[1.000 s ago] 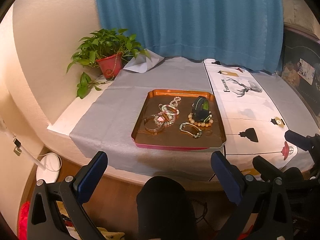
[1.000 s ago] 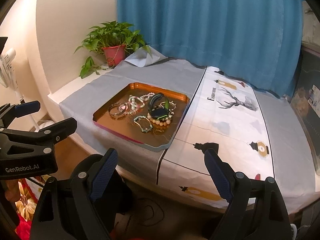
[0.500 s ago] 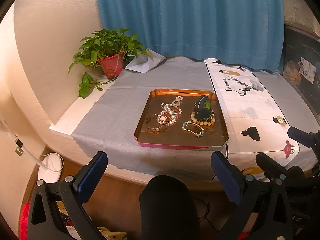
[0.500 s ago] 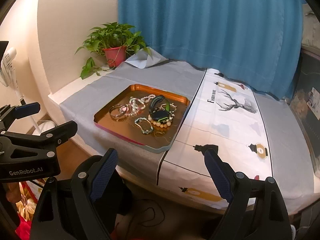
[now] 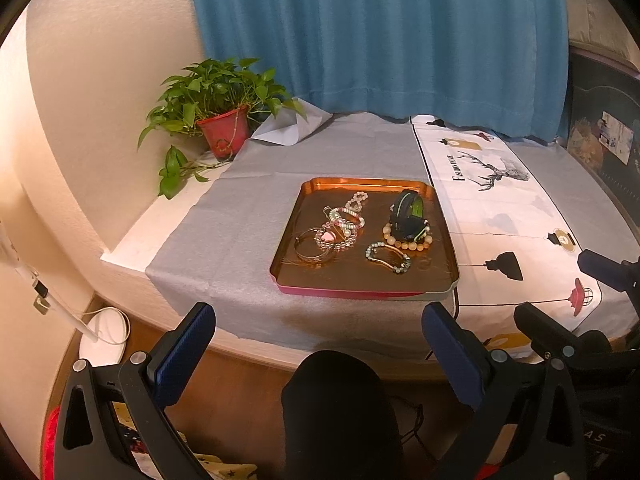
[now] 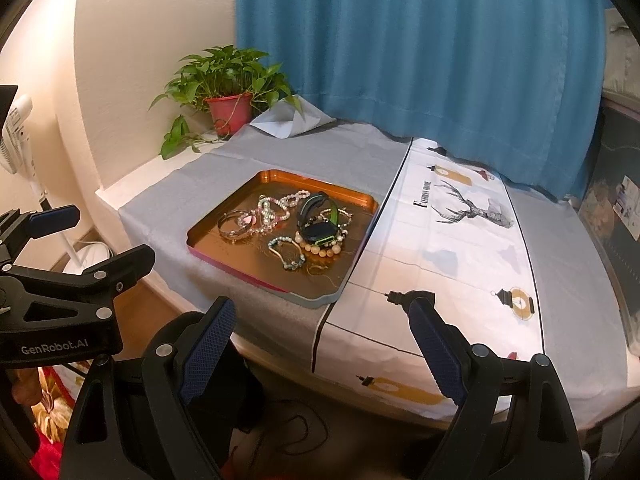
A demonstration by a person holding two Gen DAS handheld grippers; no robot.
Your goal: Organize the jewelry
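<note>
Lying beyond open jaws (untouched), jewelry

Both wrist views look down from the table edge, sharing the tray

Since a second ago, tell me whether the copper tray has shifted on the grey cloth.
No. The copper tray keeps its right edge along the seam of the deer-print cloth.

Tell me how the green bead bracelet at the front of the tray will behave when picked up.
The green bead bracelet lies in a loose, uneven loop, so it will probably droop and swing rather than hold shape. Its small round beads look smooth, so it may slip from a pinch. It lies apart from the other pieces on the tray, so it likely lifts without tangling.
</note>
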